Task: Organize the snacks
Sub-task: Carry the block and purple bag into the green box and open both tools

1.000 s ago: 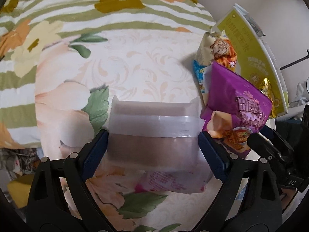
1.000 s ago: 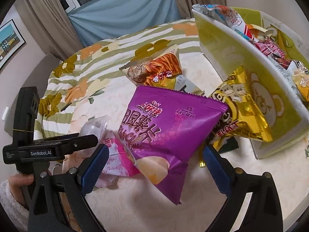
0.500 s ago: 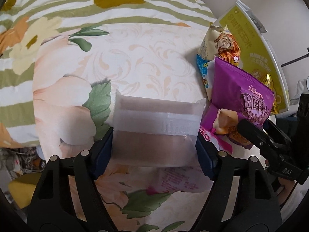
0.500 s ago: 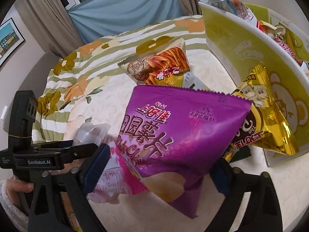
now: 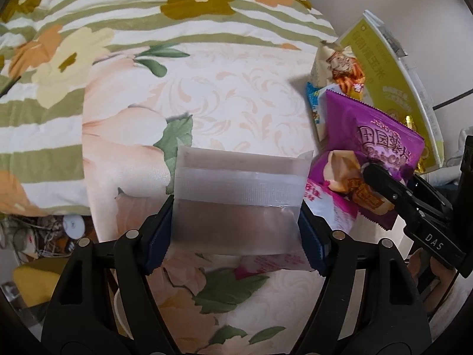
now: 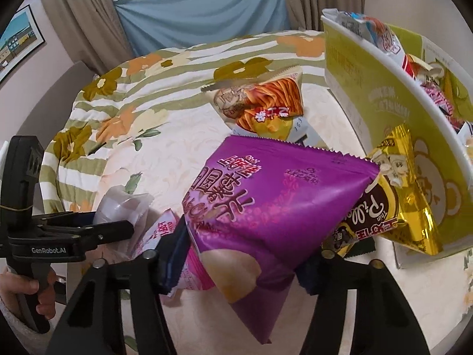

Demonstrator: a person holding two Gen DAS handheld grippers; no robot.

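Observation:
My left gripper [image 5: 236, 230] is shut on a translucent zip pouch [image 5: 239, 198] with brown contents, held just above the flowered tablecloth. My right gripper [image 6: 242, 254] is shut on a purple chip bag [image 6: 275, 198], lifted off the cloth; the bag also shows in the left wrist view [image 5: 375, 153]. A pink-and-white snack packet [image 6: 161, 230] lies under the bag beside the left gripper [image 6: 97, 230]. A yellow-green snack box [image 6: 393, 118] at the right holds several packets.
An orange-and-cream snack bag [image 6: 260, 103] lies on the cloth behind the purple bag. A gold-and-brown packet [image 6: 393, 204] leans against the box wall. The flowered tablecloth [image 5: 207, 82] stretches left and back. Curtains and a blue cloth stand behind.
My right gripper has closed on the purple bag and lifted it, tilting it. My left gripper has tightened on the pouch and shifted slightly forward.

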